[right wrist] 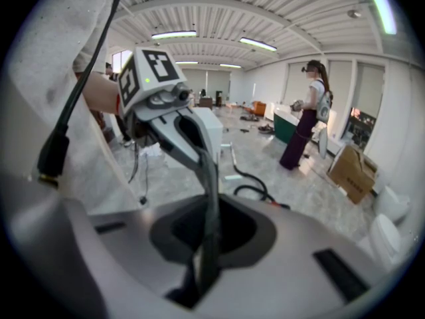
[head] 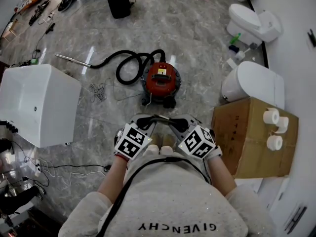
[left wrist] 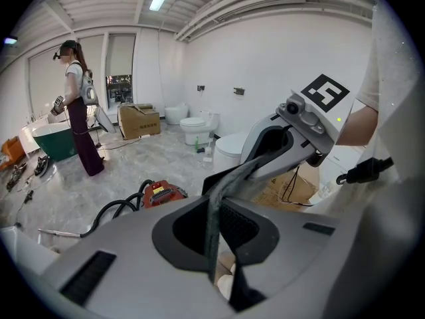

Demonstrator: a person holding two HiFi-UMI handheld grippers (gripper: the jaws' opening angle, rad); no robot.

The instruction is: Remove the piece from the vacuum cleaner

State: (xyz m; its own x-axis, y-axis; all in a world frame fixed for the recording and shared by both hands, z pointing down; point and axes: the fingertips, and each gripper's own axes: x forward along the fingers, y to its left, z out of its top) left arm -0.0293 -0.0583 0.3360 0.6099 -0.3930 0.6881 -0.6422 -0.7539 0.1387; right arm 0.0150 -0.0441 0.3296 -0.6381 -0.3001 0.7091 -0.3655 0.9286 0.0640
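the left gripper (head: 149, 121) and right gripper (head: 177, 123) have jaws together, empty, tips nearly meeting. the red vacuum cleaner (head: 161, 79) stands well apart.

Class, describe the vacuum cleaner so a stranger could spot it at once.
On the grey marbled floor, look between the large white cabinet and the brown cardboard box. The round red vacuum cleaner sits there, alone in trailing a coiled black hose.

Glossy red plastic vacuum cleaner (head: 161, 79), polished marble-look floor (head: 197, 48)
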